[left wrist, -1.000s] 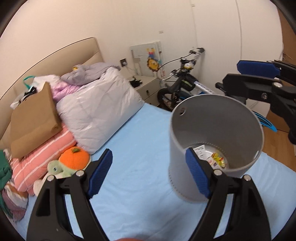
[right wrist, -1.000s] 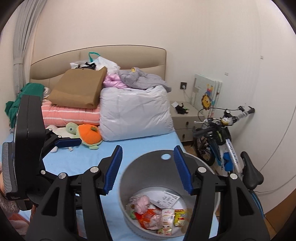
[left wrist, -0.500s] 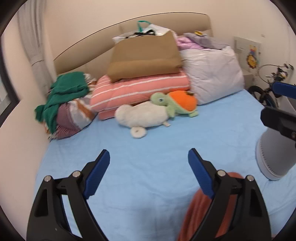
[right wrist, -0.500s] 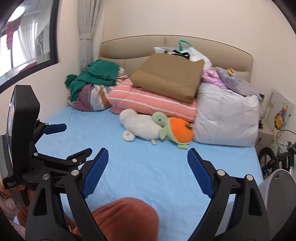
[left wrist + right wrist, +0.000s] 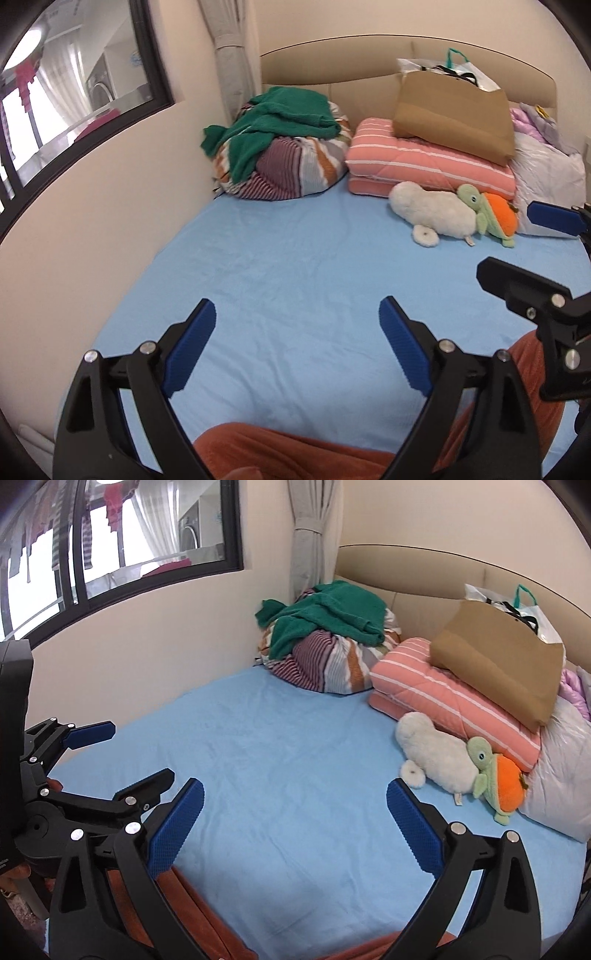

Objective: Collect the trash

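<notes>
the left gripper [image 5: 297,325] hovers over the blue sheet [image 5: 295,258] with jaws spread wide and nothing between them; the right gripper [image 5: 295,805] is just as wide apart and empty. no trash shows in either view — nor any bin. ahead of the jaws and to their right lie a white plush [image 5: 436,755] and a turtle toy [image 5: 495,775]; the risk is that one gets grabbed as litter, since nothing marks them apart.
</notes>
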`<state>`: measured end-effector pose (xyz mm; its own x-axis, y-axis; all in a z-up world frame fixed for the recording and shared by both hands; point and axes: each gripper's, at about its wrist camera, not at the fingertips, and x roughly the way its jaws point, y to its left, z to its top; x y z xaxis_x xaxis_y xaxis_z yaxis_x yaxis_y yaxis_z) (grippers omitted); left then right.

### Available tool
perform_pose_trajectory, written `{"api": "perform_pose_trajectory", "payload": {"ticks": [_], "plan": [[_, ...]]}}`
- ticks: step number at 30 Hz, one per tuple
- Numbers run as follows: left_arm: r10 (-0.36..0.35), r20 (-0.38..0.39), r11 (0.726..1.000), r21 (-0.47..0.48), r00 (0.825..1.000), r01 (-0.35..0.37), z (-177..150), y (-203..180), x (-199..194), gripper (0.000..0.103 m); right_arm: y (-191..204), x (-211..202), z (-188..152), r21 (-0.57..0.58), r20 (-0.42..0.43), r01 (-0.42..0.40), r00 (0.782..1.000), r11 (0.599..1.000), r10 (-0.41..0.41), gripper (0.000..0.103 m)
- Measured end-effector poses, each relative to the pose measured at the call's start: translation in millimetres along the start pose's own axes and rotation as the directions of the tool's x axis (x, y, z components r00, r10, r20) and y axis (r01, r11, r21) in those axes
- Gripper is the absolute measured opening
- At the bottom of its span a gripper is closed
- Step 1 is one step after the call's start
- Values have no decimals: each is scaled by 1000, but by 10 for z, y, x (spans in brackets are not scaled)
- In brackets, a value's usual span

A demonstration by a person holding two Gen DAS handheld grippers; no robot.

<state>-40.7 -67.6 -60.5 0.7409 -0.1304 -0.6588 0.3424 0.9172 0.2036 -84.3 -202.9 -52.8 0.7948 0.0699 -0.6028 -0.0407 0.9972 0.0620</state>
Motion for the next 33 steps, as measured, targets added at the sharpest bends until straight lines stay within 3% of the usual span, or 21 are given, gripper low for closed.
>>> {"api": "perform_pose_trajectory", "payload": {"ticks": [5, 16, 33], "plan": [[72, -38, 995, -65, 997, -74, -83, 400, -102, 90, 294, 94, 110, -46, -52, -72, 996, 996, 70, 96], [146, -61, 979, -135, 987, -153, -185, 836, -253, 90, 583, 78, 200, -86, -66, -90, 994, 992, 84, 96], [122, -49, 982, -137, 991, -127, -167, 876, -304, 90, 621, -1, 260, -93, -53, -77, 996, 993, 73, 96]]}}
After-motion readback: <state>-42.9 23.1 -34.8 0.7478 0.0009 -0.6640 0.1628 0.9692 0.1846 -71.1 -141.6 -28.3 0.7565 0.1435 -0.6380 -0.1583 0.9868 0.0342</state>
